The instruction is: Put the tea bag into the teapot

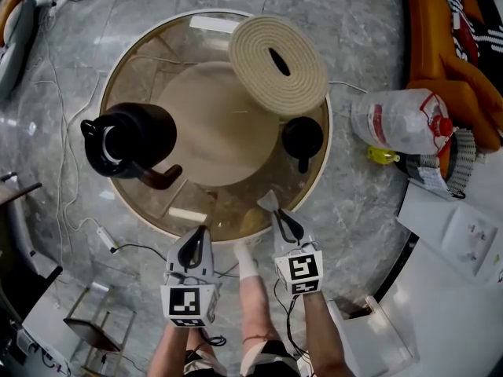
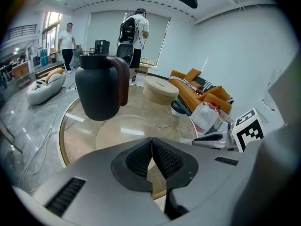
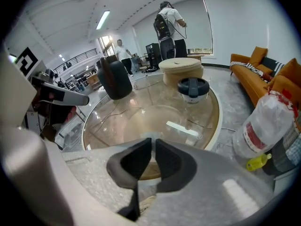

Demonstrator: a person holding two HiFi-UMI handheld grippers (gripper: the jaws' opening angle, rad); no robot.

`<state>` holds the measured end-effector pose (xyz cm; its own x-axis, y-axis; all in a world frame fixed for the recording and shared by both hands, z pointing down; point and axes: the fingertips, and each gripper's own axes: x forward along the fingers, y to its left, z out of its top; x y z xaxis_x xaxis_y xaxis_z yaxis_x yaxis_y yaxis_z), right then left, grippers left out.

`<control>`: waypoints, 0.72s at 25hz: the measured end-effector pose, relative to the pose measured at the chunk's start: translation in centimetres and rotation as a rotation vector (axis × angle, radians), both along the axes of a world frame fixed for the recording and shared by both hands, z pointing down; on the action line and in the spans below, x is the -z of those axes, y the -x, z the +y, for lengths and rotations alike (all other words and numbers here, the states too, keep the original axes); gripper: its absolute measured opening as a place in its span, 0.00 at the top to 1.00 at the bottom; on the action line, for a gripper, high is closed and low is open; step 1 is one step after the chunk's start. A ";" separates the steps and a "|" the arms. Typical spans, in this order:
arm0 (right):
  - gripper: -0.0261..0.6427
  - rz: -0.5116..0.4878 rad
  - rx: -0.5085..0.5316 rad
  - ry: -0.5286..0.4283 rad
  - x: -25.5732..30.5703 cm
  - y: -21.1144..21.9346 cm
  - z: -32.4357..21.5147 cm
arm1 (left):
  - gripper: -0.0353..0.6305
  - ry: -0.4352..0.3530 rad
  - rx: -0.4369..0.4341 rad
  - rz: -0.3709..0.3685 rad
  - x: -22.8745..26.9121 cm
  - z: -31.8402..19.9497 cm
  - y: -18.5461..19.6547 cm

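Observation:
A small black teapot (image 1: 302, 137) with its lid on stands on the right side of the round glass table (image 1: 149, 210); the right gripper view shows the teapot (image 3: 193, 88) ahead. My right gripper (image 1: 277, 214) hovers at the table's near edge, short of the teapot. Its jaws are closed to a thin slit on a small pale piece that looks like the tea bag (image 1: 267, 201), which peeks out as a pale patch, the tea bag (image 3: 150, 135), at the tips. My left gripper (image 1: 202, 232) is beside it, its pads (image 2: 162, 157) meeting with nothing between them.
A tall black jug (image 1: 134, 140) stands at the table's left, and a round woven cushion (image 1: 279, 63) at the back. A clear plastic bag (image 1: 401, 120) and an orange sofa (image 1: 448, 45) are on the floor to the right. Two people stand far off.

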<state>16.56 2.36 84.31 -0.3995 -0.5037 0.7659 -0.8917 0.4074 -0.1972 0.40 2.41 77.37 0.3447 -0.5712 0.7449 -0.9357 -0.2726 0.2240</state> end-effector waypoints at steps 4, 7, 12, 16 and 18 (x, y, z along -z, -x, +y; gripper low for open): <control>0.96 0.002 0.005 -0.001 0.1 0.1 0.2 | 0.92 0.006 0.015 0.000 0.0 0.1 0.3; 0.96 0.003 0.007 0.000 0.1 0.1 0.2 | 0.92 0.003 0.017 -0.001 0.0 0.1 0.4; 0.96 0.000 0.007 -0.014 0.7 0.3 -0.2 | 0.92 -0.003 0.018 0.004 0.3 0.0 0.6; 0.96 0.001 0.012 -0.025 1.5 0.5 -0.4 | 0.92 -0.025 0.014 -0.004 1.0 -0.4 0.9; 0.96 -0.003 0.015 -0.042 2.3 0.7 -0.7 | 0.92 -0.034 0.010 -0.007 1.5 -0.5 1.0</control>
